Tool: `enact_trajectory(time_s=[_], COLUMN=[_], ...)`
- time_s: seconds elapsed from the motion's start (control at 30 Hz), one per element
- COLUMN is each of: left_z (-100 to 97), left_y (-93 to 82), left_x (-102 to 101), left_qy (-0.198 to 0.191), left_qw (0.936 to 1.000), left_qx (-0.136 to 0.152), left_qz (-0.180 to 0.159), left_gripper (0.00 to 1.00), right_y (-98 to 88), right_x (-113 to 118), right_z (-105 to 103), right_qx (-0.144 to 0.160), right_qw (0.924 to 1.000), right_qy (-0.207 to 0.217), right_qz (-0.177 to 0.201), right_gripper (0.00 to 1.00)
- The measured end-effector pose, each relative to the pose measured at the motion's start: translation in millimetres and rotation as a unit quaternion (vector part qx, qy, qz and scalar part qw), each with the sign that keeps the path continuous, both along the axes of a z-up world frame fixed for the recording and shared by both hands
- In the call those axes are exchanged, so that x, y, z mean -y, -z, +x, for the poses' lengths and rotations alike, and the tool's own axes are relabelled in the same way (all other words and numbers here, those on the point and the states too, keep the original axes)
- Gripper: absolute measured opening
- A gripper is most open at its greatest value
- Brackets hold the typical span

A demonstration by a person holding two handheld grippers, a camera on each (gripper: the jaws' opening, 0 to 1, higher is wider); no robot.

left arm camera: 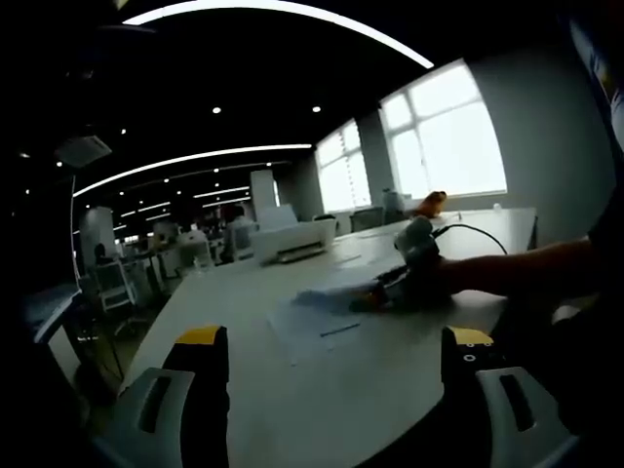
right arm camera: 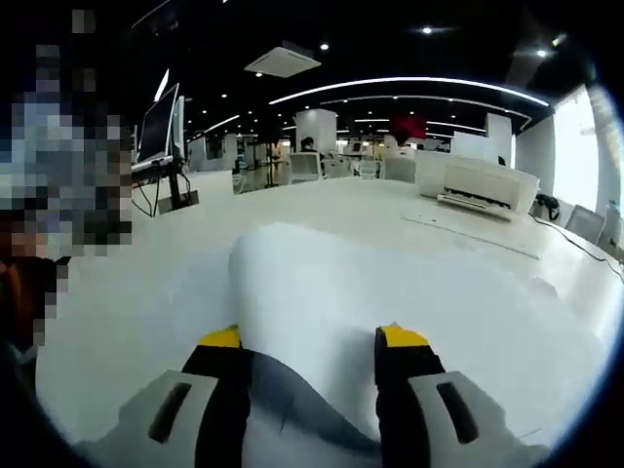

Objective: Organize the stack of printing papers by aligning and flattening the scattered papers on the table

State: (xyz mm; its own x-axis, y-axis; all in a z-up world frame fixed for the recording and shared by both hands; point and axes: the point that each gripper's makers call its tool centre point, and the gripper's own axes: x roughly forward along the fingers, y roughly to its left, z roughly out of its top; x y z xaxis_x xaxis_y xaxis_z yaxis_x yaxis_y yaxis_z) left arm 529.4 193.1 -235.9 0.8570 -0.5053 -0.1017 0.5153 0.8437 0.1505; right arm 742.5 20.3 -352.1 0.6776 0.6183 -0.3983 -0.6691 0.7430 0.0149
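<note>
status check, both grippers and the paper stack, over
Left gripper open, held back over bare table. Right gripper open, jaws either side of the paper stack. Sheets loose, not squared. Printer well beyond, nothing blocking.

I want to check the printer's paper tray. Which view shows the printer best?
The right gripper view: the white printer sits fairly near on the table, its front slot visible. The left gripper view shows the printer smaller, dimmer and farther off.
</note>
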Motion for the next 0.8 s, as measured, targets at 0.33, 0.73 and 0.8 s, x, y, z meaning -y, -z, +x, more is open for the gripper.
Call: enact_trajectory(time_s=[0.33,0.73,0.8], left_z=[-0.2,-0.8,-0.7], left_y=[1.4,2.3,2.5], left_x=[-0.4,0.5,0.2], left_qy=[0.0,0.001,0.001], left_qw=[1.0,1.0,1.0], left_qx=[-0.001,-0.002,-0.002], left_qz=[0.0,-0.002,-0.001], left_gripper=[0.92,0.92,0.92], right_y=[-2.0,-8.4,-9.7], right_x=[9.0,13.4,14.2], right_z=[1.9,0.1,0.3], right_qx=[-0.006,-0.007,-0.009], right_qw=[0.9998,0.9986,0.9982], right_qy=[0.018,0.032,0.033], right_qz=[0.008,0.041,0.049], right_gripper=[0.26,0.15,0.14])
